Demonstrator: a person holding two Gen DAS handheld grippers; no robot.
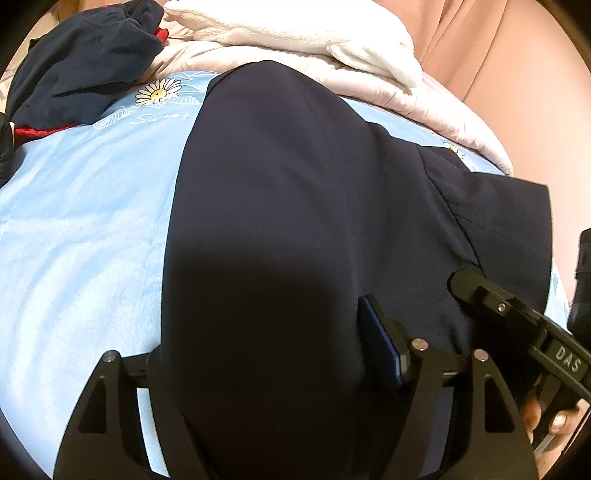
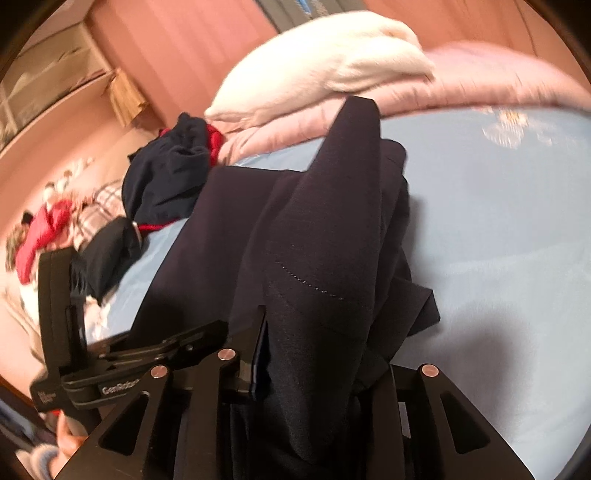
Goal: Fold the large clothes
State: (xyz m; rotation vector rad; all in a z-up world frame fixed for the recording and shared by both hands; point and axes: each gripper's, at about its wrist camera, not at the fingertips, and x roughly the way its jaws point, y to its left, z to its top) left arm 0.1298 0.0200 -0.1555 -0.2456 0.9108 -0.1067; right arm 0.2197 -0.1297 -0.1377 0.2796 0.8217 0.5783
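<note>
**Dark navy garment across the blue bedsheet, both grippers at its near edge**

Left wrist view: the dark navy garment [image 1: 280, 206] lies flat on the light blue sheet [image 1: 81, 229], filling the centre of the frame from the lower edge to the upper middle. Your left gripper [image 1: 258, 354] has cloth between its jaws, which stand wide apart; one blue pad [image 1: 380, 339] shows at lower right of centre, the other is hidden under the fabric, so whether the pads press the cloth cannot be told. Your right gripper [image 1: 517, 321] enters from the lower right, its tip against the garment.

Right wrist view: the garment [image 2: 332, 229] rises in a folded ridge up the centre. Your right gripper [image 2: 314, 369] has its jaws narrowly apart and clamped on that ridge at lower centre. Your left gripper [image 2: 122, 365] sits at lower left.

At the upper edge lie a white fleece blanket [image 1: 295, 29] and a pink quilt [image 2: 480, 81]; a crumpled navy-and-red garment [image 1: 81, 62] occupies the upper left.
</note>
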